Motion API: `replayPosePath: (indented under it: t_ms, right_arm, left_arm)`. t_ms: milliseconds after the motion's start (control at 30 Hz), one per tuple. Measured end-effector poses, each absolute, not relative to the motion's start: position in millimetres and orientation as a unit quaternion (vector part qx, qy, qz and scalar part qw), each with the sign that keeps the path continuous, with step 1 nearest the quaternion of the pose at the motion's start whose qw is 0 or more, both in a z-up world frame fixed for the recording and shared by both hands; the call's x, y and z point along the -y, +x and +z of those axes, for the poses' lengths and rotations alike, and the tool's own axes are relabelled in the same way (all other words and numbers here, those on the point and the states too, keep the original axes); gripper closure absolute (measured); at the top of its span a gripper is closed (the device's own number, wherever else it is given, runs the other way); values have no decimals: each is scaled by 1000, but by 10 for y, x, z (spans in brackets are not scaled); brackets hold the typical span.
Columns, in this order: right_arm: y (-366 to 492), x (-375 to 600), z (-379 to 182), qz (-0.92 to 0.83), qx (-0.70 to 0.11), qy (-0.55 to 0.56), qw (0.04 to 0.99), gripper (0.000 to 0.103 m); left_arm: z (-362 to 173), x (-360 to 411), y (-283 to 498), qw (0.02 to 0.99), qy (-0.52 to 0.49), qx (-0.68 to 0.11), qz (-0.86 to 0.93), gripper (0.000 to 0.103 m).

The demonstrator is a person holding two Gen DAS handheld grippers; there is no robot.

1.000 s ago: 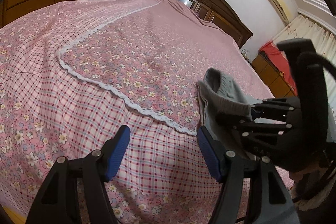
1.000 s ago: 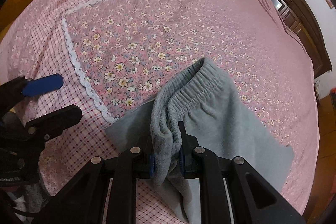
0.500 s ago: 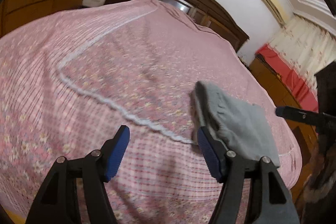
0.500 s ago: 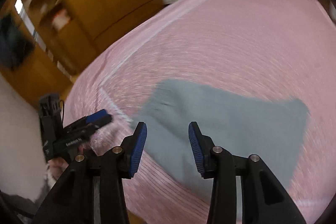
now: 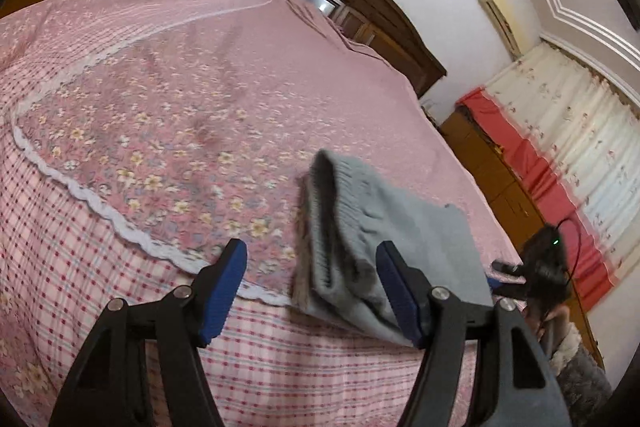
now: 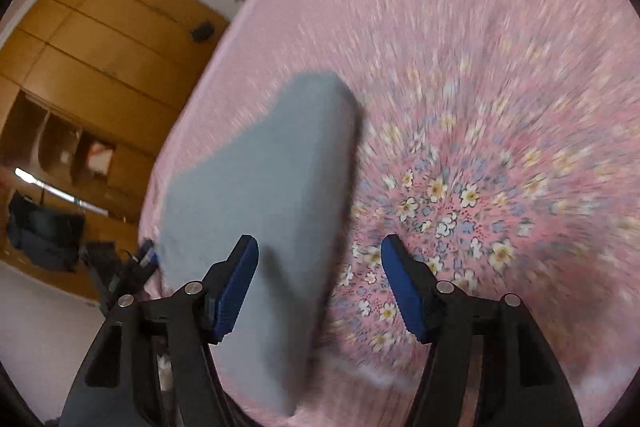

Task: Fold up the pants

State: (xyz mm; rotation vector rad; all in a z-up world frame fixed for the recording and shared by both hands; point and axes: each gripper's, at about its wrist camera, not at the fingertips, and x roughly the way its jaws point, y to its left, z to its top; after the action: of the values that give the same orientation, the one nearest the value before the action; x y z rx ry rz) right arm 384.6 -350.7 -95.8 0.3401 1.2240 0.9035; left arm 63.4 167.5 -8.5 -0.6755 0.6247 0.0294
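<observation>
I have both tools free so the folded grey pants (image 5: 400, 227) can settle on the pink bedspread (image 5: 180, 99): my left gripper (image 5: 312, 287) gapes empty by the waistband, and my right gripper (image 6: 320, 283) has just been opening, nothing pinched.

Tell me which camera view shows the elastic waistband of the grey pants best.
The left wrist view. There the ribbed waistband is fairly sharp and faces the camera, its opening visible, on the floral bedspread. The right wrist view is motion-blurred and shows the grey pants only as a smooth folded slab, with no waistband detail.
</observation>
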Motion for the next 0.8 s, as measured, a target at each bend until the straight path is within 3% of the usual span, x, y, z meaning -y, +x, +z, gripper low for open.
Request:
replayPosePath:
  t_ms: [100,200,267,367,800]
  right_arm:
    - [3946,3363,-985,465,-542,182,676,39]
    - [4032,3165,-1100,505,-553,187,636,47]
    - [4050,3080,-1199,500,-571,159,631,80]
    - [4083,3090,-1225,514,-578,172,610,89]
    - [4328,3639,-869,475,-587,147,639,94]
  left_arm:
    - [-104,-1713,606,897,-335,-288,12,32]
    - [-110,-1712,613,902,-325,-284,18,32]
    - [-116,-1689,639,905,-313,-286,23,32]
    - [-127,-1617,713,909,-291,-297,31,32]
    - [-107,-1030,898,927,-176,-330,31,30]
